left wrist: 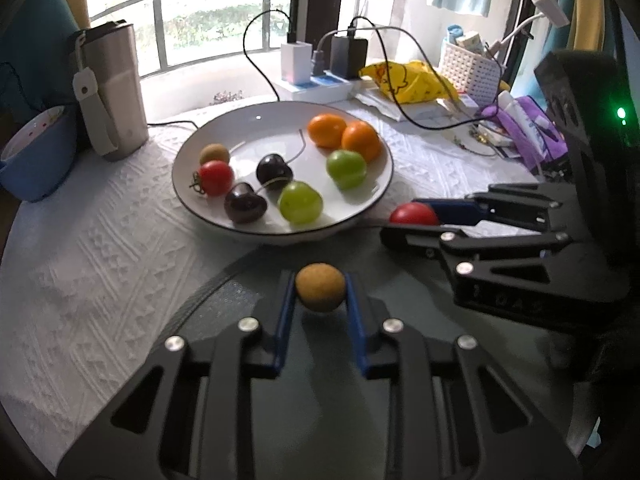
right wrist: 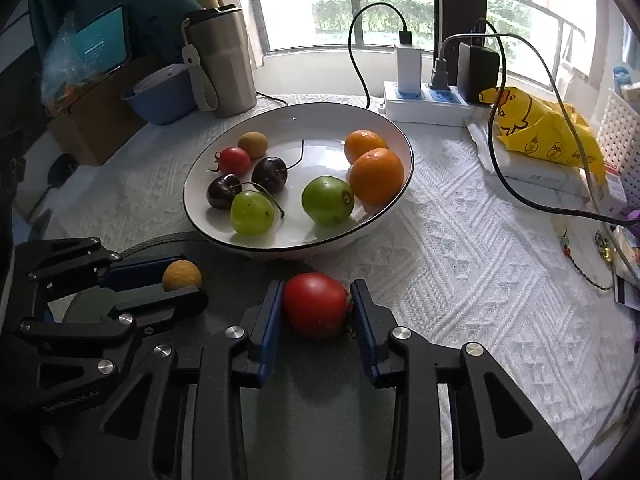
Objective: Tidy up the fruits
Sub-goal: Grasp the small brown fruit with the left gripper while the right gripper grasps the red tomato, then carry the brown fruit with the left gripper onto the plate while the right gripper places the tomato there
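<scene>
Fruit is gripped by both grippers: a brown longan (left wrist: 320, 287) by the left gripper (left wrist: 320, 292), a red tomato (right wrist: 316, 305) by the right gripper (right wrist: 317, 308), near the plate (left wrist: 200, 208).

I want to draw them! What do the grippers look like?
Both the left gripper and the right gripper are black angular frames with cut-out holes, shiny silver bolts and flat blue finger pads. The right one shows a green light.
</scene>
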The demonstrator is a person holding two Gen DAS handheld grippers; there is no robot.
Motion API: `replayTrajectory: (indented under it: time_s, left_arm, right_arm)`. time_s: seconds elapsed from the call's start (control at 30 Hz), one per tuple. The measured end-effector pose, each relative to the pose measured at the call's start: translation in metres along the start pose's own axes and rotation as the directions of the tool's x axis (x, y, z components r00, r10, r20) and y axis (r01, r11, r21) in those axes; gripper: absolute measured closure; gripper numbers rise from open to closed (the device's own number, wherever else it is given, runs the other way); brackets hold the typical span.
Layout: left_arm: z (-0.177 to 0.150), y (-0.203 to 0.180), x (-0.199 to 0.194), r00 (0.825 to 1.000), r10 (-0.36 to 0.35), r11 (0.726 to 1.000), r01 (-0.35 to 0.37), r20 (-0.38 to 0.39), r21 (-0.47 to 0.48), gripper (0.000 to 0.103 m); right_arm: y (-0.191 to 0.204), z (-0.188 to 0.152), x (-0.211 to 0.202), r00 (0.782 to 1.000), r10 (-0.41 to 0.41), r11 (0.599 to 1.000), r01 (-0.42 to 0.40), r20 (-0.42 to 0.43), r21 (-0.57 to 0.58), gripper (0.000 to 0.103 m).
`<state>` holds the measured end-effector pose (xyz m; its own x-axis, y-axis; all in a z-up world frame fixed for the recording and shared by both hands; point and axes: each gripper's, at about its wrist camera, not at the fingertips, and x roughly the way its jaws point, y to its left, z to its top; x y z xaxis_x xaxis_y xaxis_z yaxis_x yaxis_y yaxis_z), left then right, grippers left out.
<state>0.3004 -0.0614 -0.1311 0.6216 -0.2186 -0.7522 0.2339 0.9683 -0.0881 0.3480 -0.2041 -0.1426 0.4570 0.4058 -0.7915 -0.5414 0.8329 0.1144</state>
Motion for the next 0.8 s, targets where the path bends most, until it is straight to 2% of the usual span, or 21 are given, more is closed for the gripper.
replayTrajectory:
  time_s: [0.8]
  left_arm:
    - [-0.004,0.000,-0.077,0.991,0.003,1.000,-0.004,0.136,0.003,0.077]
  right_arm:
    - [0.042,0.007,-0.072,0.993,-0.028,0.998,0.034,0.118,-0.047,0.067]
